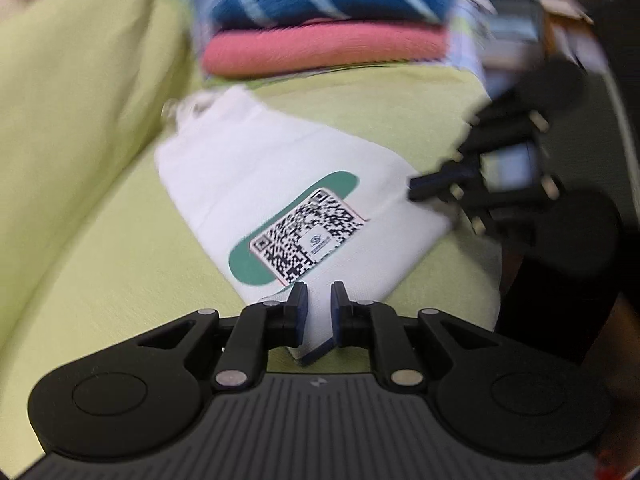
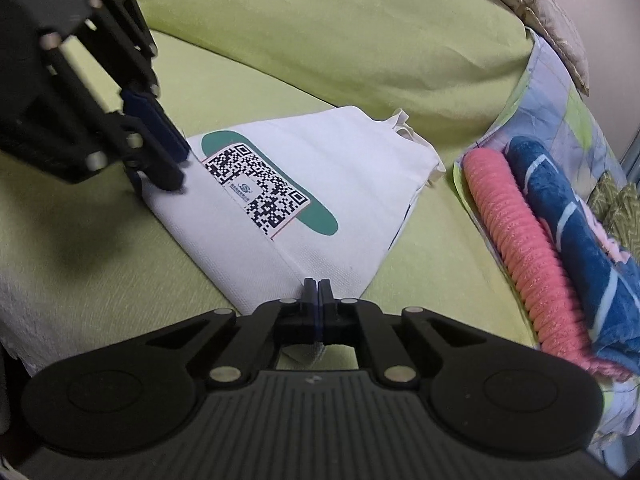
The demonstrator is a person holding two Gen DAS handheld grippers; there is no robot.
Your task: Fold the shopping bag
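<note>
The white shopping bag lies flat mid-frame on a green sofa. The right tongs are clamped on its near edge; the left tongs stand slightly apart around another corner. Folded towels sit at right.

Looks like someone's living room at home: a sofa with a lime-green fabric cover, a folded pink knitted blanket and a navy striped plush towel stacked at one end.
</note>
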